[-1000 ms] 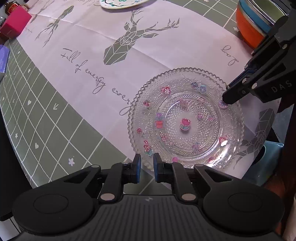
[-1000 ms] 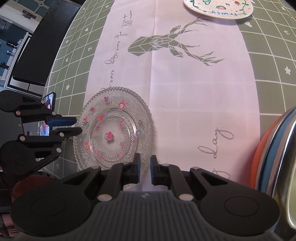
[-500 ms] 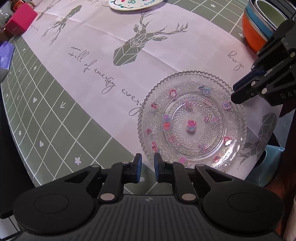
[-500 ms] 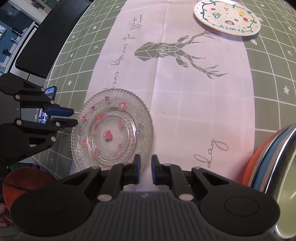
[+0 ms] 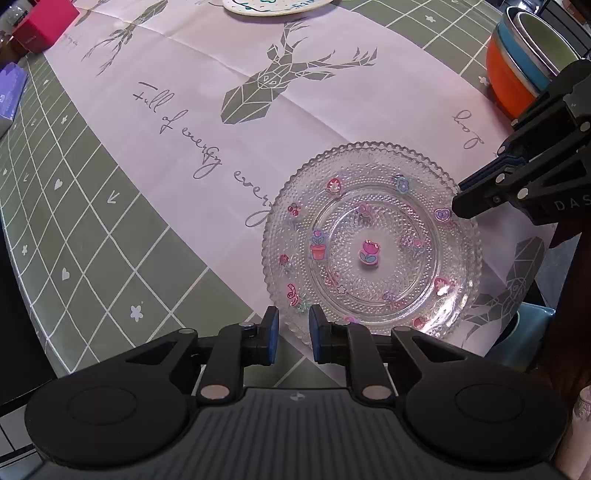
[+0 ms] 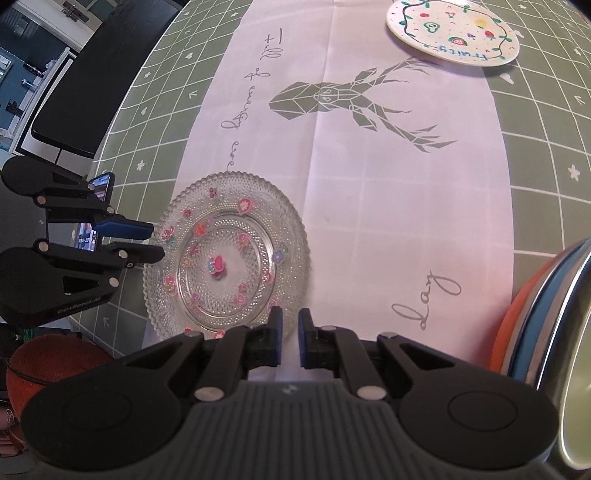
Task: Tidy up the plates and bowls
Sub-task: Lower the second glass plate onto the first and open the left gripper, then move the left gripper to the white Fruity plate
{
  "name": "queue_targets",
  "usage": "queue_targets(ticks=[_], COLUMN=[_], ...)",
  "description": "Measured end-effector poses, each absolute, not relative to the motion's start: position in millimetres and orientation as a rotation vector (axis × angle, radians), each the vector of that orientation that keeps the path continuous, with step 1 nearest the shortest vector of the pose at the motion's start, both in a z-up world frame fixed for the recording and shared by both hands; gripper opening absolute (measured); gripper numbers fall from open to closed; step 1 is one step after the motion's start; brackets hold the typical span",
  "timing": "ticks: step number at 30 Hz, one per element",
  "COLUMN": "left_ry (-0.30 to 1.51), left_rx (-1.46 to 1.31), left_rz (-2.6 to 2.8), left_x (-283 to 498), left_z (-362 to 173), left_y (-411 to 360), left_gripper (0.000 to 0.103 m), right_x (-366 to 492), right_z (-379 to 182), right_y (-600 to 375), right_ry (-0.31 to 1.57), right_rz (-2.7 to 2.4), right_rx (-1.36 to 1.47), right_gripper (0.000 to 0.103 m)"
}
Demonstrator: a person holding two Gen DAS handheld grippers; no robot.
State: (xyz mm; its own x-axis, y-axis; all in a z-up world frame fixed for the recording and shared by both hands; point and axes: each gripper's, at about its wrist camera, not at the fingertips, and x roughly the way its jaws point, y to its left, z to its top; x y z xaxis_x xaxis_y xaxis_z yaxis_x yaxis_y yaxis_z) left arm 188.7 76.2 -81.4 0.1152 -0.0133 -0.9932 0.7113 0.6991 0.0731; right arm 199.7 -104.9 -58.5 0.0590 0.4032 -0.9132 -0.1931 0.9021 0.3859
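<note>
Left wrist: glass plate (image 5: 371, 245) (bowls (image 5: 517, 62) beyond).

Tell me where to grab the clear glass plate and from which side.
Grip the glass plate by its beaded rim, one finger over and one under, probably at the near edge by the left claw. It lies flat, and its rim flares upward, leaving the only pinchable edge. The right claw sits by the opposite rim.

This looks like a home dining area. A round table wears a green grid-patterned tablecloth (image 6: 546, 122) with hearts, a white printed panel showing a geometric deer (image 5: 280, 88) and cursive script. On it sit a clear beaded glass plate with stickers (image 5: 373, 251), a white fruit-painted ceramic plate (image 6: 452, 31) and nested orange, blue and green bowls (image 5: 517, 77).
</note>
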Motion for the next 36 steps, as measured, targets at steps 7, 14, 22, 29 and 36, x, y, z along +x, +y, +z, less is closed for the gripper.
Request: queue_targets(ticks=[7, 14, 22, 29, 36], left_ry=[1.358, 1.271, 1.089, 0.985, 0.983], left_rx=[0.651, 0.634, 0.531, 0.391, 0.204], left_rz=[-0.583, -0.595, -0.613, -0.614, -0.575], left_x=[186, 183, 182, 191, 221], left_z=[-76, -44, 6, 25, 21], left_y=[76, 74, 51, 26, 14], left_gripper=[0.020, 0.020, 0.020, 0.023, 0.023], right_x=[198, 196, 202, 216, 240], right_z=[-52, -30, 5, 27, 28], right_y=[-107, -119, -152, -199, -254], right_ry=[1.423, 1.362, 1.236, 1.134, 1.060], right_rz=[0.462, 0.488, 0.481, 0.420, 0.293], right_rx=[0.161, 0.159, 0.195, 0.287, 0.449], right_gripper=[0.010, 0.010, 0.025, 0.031, 0.032])
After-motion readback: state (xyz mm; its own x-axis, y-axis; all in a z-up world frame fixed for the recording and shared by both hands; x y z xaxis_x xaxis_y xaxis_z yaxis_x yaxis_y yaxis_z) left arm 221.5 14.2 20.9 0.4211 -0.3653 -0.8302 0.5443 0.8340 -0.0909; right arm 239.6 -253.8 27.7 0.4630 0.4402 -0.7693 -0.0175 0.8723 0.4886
